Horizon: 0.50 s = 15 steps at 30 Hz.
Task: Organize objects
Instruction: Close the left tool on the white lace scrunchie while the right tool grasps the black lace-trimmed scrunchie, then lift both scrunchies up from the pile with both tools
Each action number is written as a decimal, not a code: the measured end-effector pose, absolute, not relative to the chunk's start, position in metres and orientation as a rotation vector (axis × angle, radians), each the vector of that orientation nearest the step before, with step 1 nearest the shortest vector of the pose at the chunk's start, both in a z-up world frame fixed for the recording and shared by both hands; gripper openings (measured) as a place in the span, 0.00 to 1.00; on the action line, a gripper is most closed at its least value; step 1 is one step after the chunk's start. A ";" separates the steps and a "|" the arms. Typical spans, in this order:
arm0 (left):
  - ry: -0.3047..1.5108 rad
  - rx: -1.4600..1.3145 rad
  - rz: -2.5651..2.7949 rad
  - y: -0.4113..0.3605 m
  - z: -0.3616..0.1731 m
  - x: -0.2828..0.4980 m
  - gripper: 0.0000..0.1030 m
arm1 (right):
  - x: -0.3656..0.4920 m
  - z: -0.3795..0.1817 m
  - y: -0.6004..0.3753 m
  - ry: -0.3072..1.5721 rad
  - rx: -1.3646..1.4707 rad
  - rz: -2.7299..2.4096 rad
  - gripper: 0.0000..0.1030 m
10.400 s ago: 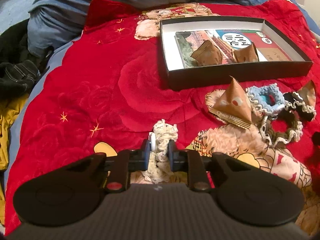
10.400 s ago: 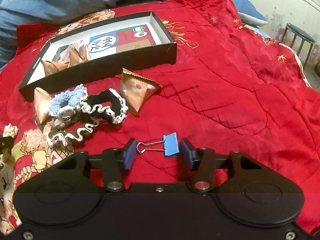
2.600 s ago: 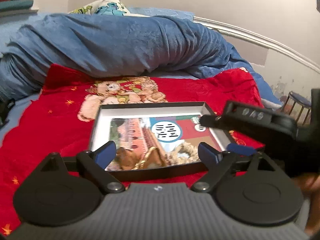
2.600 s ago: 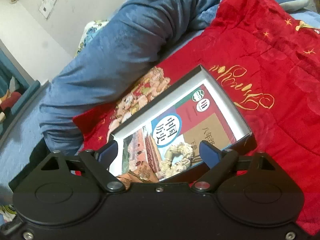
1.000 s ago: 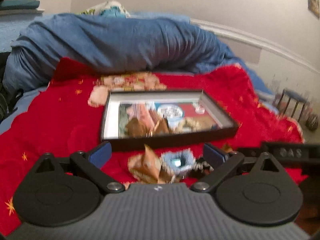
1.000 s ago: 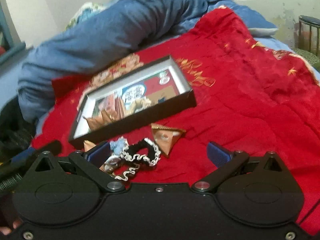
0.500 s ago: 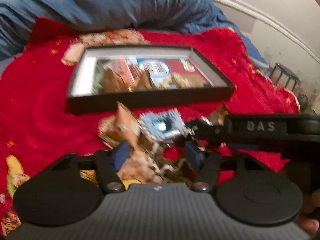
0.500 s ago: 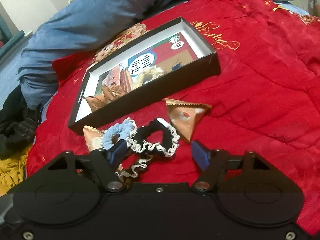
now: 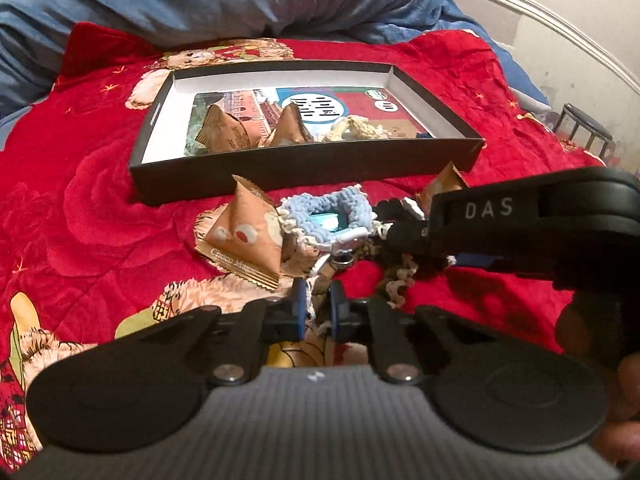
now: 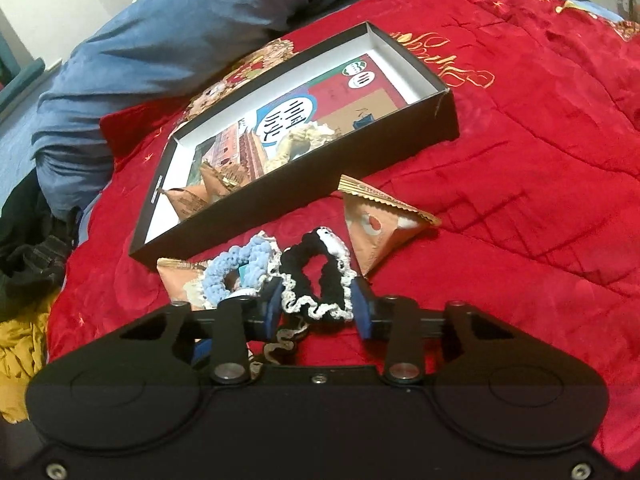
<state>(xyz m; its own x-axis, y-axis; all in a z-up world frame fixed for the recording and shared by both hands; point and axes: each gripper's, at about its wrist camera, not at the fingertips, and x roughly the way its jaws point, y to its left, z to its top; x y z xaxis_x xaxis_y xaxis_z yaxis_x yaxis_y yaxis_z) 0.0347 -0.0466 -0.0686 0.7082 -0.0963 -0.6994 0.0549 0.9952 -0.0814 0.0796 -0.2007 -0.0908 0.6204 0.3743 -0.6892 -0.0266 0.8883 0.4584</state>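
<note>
Left gripper (image 9: pixel 316 307) pinches a brown frilled scrunchie (image 9: pixel 394 286) while right gripper (image 10: pixel 316 305) closes around the black scrunchie (image 10: pixel 320 280) between its fingers, both bound for the box (image 9: pixel 304 160) beyond.

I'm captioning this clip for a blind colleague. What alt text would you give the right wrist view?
The right gripper is closing around a black scrunchie with white trim on a red blanket. Beside it lie a blue scrunchie and a triangular snack packet; behind them sits an open black box holding more items.
</note>
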 end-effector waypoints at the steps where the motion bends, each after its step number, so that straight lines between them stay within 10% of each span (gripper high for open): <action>1: 0.778 -0.050 -0.081 -0.047 -0.069 0.036 0.14 | 0.079 -0.091 -0.201 0.877 0.435 0.235 0.27; 15: 0.821 -0.037 -0.108 -0.051 -0.077 0.038 0.15 | 0.078 -0.085 -0.222 0.878 0.533 0.232 0.10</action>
<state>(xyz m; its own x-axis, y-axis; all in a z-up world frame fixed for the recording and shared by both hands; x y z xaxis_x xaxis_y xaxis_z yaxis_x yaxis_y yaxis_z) 0.0376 -0.0515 -0.0769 0.6765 -0.1105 -0.7281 0.0818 0.9938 -0.0748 0.0784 -0.2215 -0.0849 0.6243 0.4043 -0.6684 0.0217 0.8463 0.5322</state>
